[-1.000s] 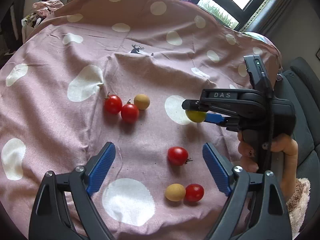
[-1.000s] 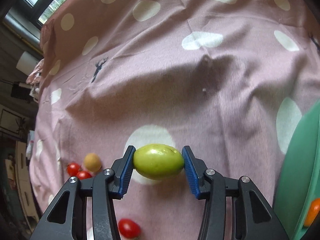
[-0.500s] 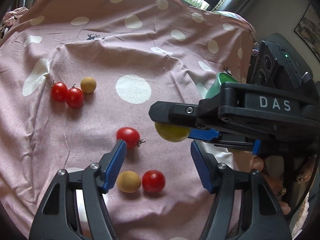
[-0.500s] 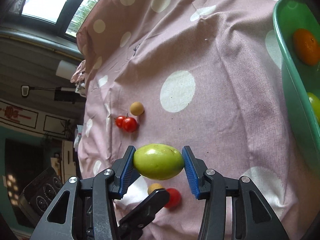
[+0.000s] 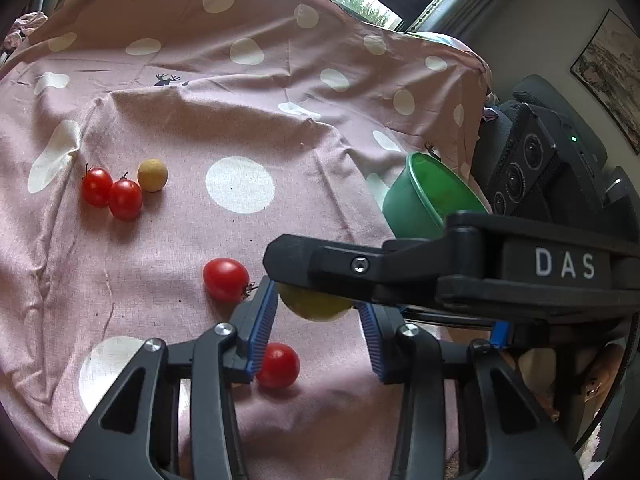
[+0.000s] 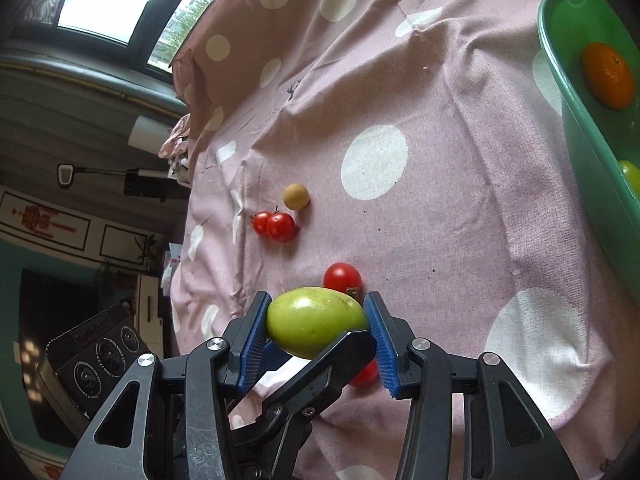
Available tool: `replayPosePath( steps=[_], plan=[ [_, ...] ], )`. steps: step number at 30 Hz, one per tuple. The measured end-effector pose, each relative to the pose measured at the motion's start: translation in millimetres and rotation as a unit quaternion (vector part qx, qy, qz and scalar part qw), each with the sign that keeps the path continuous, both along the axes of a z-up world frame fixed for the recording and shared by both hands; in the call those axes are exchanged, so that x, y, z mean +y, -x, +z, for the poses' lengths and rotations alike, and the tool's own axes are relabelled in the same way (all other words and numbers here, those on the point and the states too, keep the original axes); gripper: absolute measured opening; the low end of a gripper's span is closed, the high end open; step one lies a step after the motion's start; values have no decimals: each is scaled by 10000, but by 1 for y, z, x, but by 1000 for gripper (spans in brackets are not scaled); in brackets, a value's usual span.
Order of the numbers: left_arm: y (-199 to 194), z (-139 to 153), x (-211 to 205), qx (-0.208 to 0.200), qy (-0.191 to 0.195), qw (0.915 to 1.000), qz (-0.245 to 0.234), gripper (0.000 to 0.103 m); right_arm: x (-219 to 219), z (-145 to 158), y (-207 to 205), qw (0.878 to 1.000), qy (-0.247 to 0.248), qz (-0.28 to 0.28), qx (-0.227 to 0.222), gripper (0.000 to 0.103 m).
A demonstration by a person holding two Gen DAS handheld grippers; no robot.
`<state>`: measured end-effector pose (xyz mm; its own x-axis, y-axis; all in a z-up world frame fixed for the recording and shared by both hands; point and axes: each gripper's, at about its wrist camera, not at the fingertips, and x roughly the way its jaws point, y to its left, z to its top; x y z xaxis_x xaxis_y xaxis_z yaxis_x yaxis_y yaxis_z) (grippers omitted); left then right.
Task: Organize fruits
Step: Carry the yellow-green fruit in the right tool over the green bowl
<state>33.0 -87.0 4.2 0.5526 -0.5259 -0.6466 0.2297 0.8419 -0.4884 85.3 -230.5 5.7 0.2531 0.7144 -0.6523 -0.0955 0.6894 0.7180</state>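
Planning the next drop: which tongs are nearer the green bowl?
Right. The right tongs, shut on the green fruit, sit beside the green bowl; the left tongs hang farther back, open around that fruit.

A smooth green fruit (image 6: 316,320) lies sideways, clamped in the right hand-held gripper (image 6: 316,334) above red tomatoes (image 6: 342,277).

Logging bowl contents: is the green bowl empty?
Not empty: the green bowl holds an orange fruit and a yellow-green one at the frame's edge.

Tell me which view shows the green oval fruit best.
Right wrist view: the green oval fruit shows almost whole, clamped in the right gripper. In the left wrist view only its underside peeks below that gripper's black arm.
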Motion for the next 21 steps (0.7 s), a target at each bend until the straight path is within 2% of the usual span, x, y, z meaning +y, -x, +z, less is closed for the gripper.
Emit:
replayPosePath(
  steps=[13, 21],
  plan=[
    [10, 17, -2, -231, 51, 9997, 15, 36, 1, 15, 8, 9996, -44, 21, -261, 49],
    [17, 39, -13, -528, -91, 9986, 2, 36, -8, 32, 13, 9985, -184, -29, -507, 49]
  ],
)
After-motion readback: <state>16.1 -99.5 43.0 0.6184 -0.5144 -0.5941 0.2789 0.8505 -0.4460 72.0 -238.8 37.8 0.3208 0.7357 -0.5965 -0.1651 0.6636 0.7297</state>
